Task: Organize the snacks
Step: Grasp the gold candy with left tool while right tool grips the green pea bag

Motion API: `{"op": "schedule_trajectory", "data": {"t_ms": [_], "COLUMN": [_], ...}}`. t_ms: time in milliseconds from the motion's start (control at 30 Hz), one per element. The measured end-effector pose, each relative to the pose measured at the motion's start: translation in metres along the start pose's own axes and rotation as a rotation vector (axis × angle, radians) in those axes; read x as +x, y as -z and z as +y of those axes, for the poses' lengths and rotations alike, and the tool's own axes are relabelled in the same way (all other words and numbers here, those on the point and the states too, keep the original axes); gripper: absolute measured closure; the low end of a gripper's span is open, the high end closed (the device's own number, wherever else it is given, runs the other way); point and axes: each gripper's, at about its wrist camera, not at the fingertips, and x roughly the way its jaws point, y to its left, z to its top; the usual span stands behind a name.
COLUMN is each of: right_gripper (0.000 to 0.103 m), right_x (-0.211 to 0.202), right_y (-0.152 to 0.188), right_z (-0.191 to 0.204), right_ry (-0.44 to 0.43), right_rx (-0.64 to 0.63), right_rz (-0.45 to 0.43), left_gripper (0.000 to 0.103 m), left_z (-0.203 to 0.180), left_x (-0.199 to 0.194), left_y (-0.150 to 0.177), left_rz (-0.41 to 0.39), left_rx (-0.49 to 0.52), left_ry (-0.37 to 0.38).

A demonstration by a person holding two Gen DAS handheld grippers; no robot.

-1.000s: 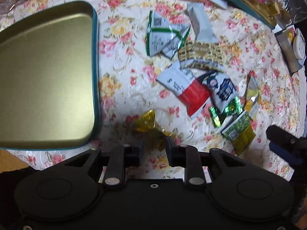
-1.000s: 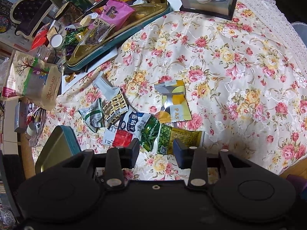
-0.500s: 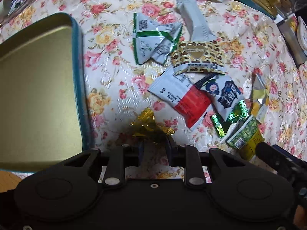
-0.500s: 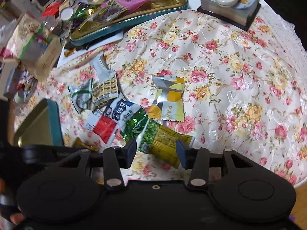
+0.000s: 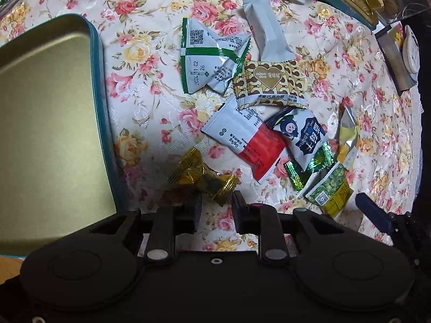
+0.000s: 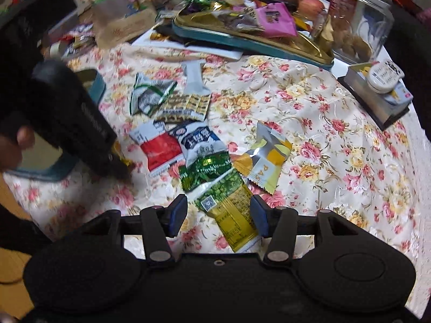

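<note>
Since the earlier frame I had brought my left gripper lower and closer to the gold-wrapped candy, and my right gripper had rolled round and dropped over the green-and-yellow pea packet, which had lain ahead of its fingers before.

My left jaws were closing, with the candy's twisted end just at their tips; I could not tell for sure whether the pads already pressed on it, since that spot lay in shadow. The candy sat on the flowered tablecloth just beside the right-hand rim of the empty gold tin, which lay at the cloth's left edge.

My right jaws were opening, the pea packet lying flat between them with a gap on either side. Beyond it the other snacks were heaped near the middle of the cloth: a shiny green wrapper, a red-and-white packet, a navy-and-white packet, a yellow-and-silver packet, a leopard-print packet and a green-striped sachet.
</note>
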Motion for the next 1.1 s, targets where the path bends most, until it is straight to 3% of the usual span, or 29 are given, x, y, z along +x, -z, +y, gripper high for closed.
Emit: {"op": "schedule_trajectory", "data": {"t_ms": [500,700,1033,1100], "right_gripper": [0.045,0.060,0.065,0.065], "right_x": [0.030,0.029,0.008,0.002], "right_y": [-0.002,-0.005,-0.020,-0.025], "right_z": [-0.003,-0.004,-0.012,-0.017], "right_ry": [0.055,0.060,0.015,-0.003], "right_rx": [-0.008,0.024,0.133,0.174], "right_rz": [0.026,0.049,0.046,0.039], "left_gripper": [0.070,0.070,0.071,0.074], "left_z": [0.001,0.001,0.006,0.004], "left_x": [0.008,0.007,0.003,0.002], "left_y": [-0.012,-0.014,-0.015,-0.013], "left_rz": [-0.004,-0.002,-0.050,-0.064], "left_rx": [-0.066,-0.073,-0.095,-0.086], "left_ry": [-0.003,0.005,-0.003,-0.009]}}
